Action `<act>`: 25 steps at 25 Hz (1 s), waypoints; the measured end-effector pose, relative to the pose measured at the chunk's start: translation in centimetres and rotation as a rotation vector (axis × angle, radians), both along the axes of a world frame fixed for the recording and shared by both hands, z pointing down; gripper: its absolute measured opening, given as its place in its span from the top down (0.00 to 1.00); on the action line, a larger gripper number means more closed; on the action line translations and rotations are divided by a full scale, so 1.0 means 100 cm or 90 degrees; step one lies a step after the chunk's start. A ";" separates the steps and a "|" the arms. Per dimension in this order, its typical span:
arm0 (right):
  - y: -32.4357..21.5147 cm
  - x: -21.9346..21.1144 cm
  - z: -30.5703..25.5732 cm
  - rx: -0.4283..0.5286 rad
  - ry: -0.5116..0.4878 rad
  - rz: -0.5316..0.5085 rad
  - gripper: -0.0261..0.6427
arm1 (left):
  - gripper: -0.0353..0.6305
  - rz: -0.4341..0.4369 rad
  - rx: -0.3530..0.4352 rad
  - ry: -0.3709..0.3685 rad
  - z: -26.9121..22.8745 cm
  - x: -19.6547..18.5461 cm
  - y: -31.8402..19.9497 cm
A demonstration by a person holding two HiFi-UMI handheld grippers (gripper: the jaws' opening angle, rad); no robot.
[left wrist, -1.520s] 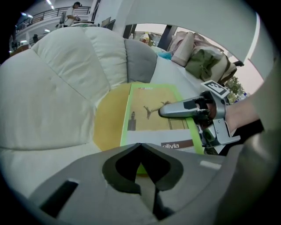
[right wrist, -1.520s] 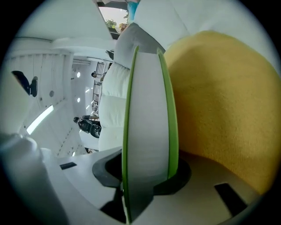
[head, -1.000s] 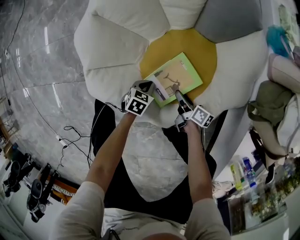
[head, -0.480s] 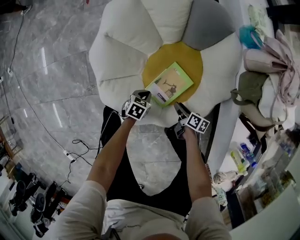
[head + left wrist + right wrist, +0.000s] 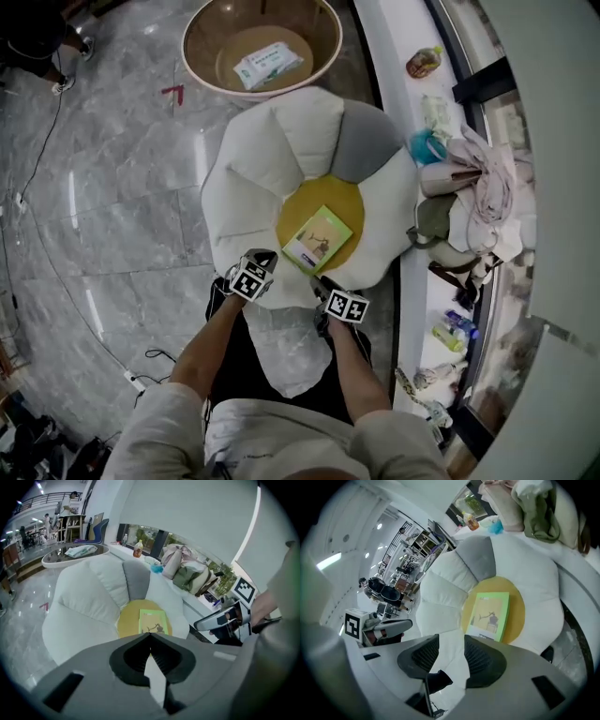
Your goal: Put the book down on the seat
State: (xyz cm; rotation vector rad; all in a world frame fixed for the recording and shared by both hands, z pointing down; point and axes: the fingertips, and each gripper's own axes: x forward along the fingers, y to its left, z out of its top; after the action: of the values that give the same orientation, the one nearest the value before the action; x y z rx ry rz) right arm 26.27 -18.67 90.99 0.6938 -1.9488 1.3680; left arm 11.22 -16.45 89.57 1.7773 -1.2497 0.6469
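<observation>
The green book lies flat on the yellow centre of a flower-shaped seat with white petals and one grey petal. Both grippers hang at the seat's near edge, apart from the book. My left gripper is shut, its jaws meeting at the tips with nothing between them. My right gripper is open and holds nothing. In the left gripper view the book lies beyond the left gripper. In the right gripper view the book lies past the right gripper.
A round tub holding a white packet stands beyond the seat. A white ledge on the right carries bags and clothes and bottles. Cables trail on the grey marble floor at the left.
Both grippers have drawn back from the book toward the person, and the head view has risen. The book stays on the yellow centre.
</observation>
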 end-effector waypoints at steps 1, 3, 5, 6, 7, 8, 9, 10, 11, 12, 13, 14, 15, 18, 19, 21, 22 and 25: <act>-0.001 -0.004 -0.012 0.011 0.004 0.009 0.71 | 0.94 0.007 0.009 0.001 -0.014 -0.005 -0.004; 0.002 -0.010 -0.036 0.025 0.013 0.033 0.71 | 0.94 0.020 0.030 0.007 -0.047 -0.012 -0.010; 0.013 -0.016 -0.061 0.035 0.022 0.053 0.71 | 0.94 0.038 0.054 0.014 -0.080 -0.016 -0.009; 0.021 -0.020 -0.073 0.038 0.026 0.065 0.71 | 0.93 0.049 0.063 0.017 -0.095 -0.018 -0.005; 0.028 -0.024 -0.085 0.041 0.027 0.080 0.72 | 0.94 0.059 0.068 0.020 -0.107 -0.021 0.000; 0.034 -0.029 -0.096 0.046 0.026 0.096 0.72 | 0.94 0.068 0.069 0.023 -0.118 -0.024 0.004; 0.039 -0.034 -0.105 0.052 0.024 0.112 0.72 | 0.94 0.077 0.071 0.025 -0.128 -0.028 0.008; 0.044 -0.039 -0.113 0.060 0.023 0.128 0.72 | 0.94 0.087 0.074 0.027 -0.136 -0.032 0.011; 0.049 -0.044 -0.120 0.066 0.021 0.144 0.72 | 0.94 0.098 0.078 0.029 -0.144 -0.036 0.014; 0.054 -0.048 -0.125 0.073 0.022 0.161 0.72 | 0.93 0.108 0.081 0.032 -0.151 -0.039 0.018; 0.059 -0.051 -0.130 0.078 0.023 0.180 0.72 | 0.94 0.119 0.083 0.034 -0.156 -0.043 0.022; 0.064 -0.055 -0.134 0.084 0.025 0.201 0.72 | 0.94 0.131 0.082 0.036 -0.162 -0.046 0.027; 0.068 -0.058 -0.139 0.089 0.026 0.224 0.72 | 0.93 0.144 0.079 0.037 -0.167 -0.049 0.032; 0.080 -0.062 -0.160 0.104 0.024 0.309 0.72 | 0.94 0.176 0.072 0.043 -0.188 -0.054 0.051; 0.084 -0.062 -0.169 0.109 0.019 0.346 0.72 | 0.93 0.183 0.078 0.048 -0.198 -0.054 0.056; 0.092 -0.064 -0.191 0.125 -0.002 0.421 0.72 | 0.94 0.192 0.093 0.056 -0.217 -0.053 0.064; 0.096 -0.066 -0.201 0.136 -0.013 0.448 0.72 | 0.94 0.193 0.093 0.056 -0.223 -0.054 0.068; 0.103 -0.071 -0.223 0.163 -0.022 0.455 0.76 | 0.94 0.183 0.093 0.044 -0.240 -0.052 0.074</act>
State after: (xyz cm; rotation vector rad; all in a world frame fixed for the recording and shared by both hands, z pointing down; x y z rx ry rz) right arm 19.21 -8.40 68.71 1.6111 -2.0067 1.5295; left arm 5.97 -9.10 65.55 2.1061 -1.0252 0.6615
